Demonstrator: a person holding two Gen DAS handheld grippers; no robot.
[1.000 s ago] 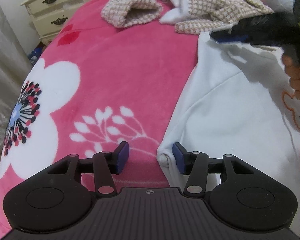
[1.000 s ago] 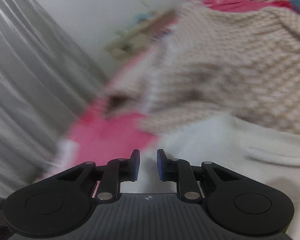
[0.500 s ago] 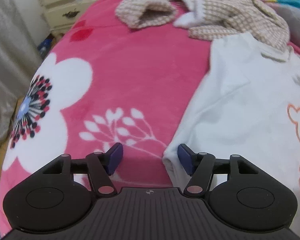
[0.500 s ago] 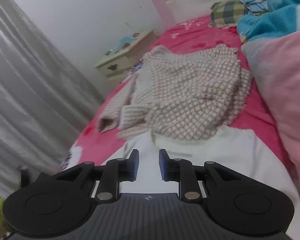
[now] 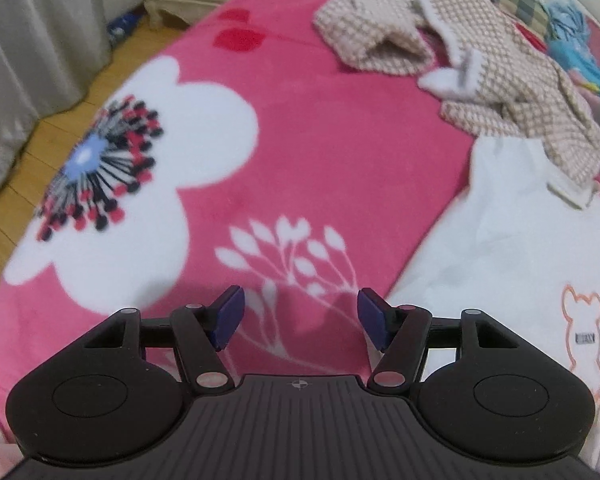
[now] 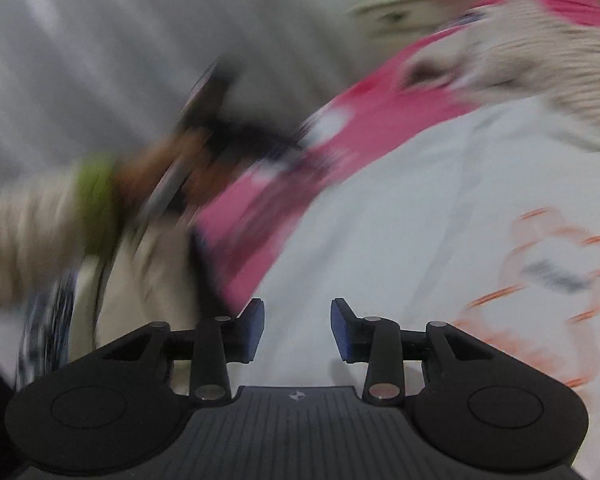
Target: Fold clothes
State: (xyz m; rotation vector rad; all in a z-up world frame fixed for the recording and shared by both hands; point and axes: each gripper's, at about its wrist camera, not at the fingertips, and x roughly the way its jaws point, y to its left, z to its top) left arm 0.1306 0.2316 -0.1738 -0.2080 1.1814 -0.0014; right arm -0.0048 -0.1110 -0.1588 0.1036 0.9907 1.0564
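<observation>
The left gripper [image 5: 300, 316], black with blue pads, stands with its jaws apart and nothing between them; it hovers over the pink fleece blanket [image 5: 300, 152] with white flower prints, close to the near edge of the bed. Just to its right lies the task's garment, a white sweatshirt [image 5: 508, 248] with an orange outlined bear, spread flat along the bed's right side; its near-left hem sits just beside the right pad but not within the jaws.

The right gripper [image 6: 298, 330], of the same build, is spreading its jaws, with no cloth pinched between the pads, over the white sweatshirt [image 6: 400, 216]. That view is heavily smeared, so the gripper seems to be swinging fast.

Further out, a beige-and-white checked knit sweater [image 5: 480, 52] lies crumpled toward the far right corner of the bed, its lower edge overlapping the sweatshirt's collar.

Risks, as I judge them: a fold begun while the knit rests on the collar would likely drag it along and skew the crease. The fleece is grippy and thick, so a low pinch at the hem may catch blanket with the fabric. A fast-moving right gripper could land off the hem and ruck the cloth.
</observation>
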